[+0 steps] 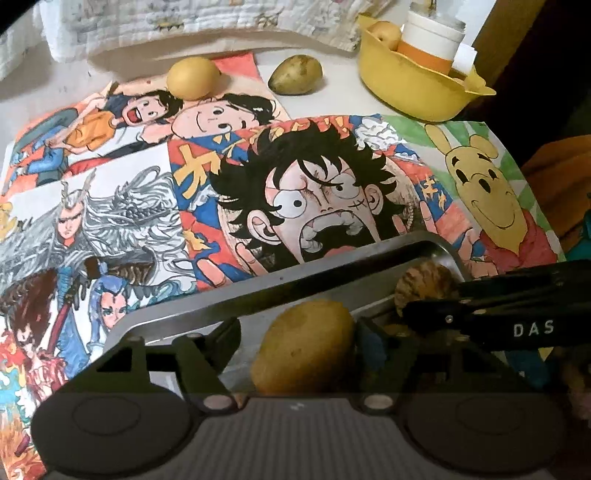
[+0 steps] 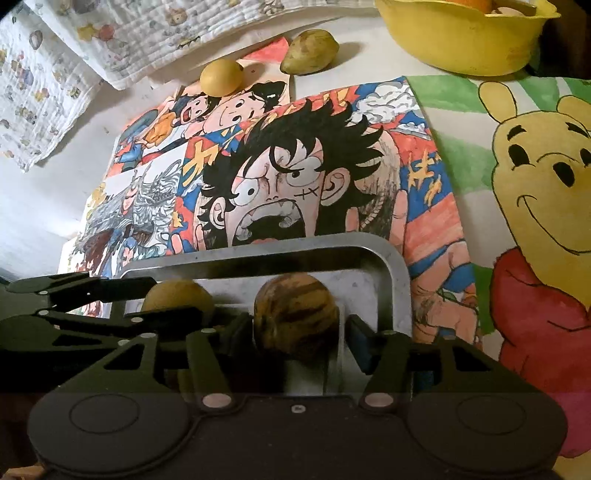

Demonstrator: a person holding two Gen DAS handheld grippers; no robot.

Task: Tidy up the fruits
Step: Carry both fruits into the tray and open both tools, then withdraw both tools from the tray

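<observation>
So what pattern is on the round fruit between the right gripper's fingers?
Tan with dark brown stripes, clearest in the right wrist view.

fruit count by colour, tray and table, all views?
Yellow: 3, in the metal tray between the left gripper fingers, on the drawings, in the yellow bowl
Green-yellow: 1
Brown striped: 1, between the right gripper fingers
Total: 5

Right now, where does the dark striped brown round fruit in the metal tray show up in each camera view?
Left wrist view: the striped brown round fruit sits lower right, in the tray's far right corner, partly behind the right gripper's black arm.
Right wrist view: it sits low centre, between that gripper's fingers.
Shared landmark: the grey metal tray's rounded far right corner.
</observation>
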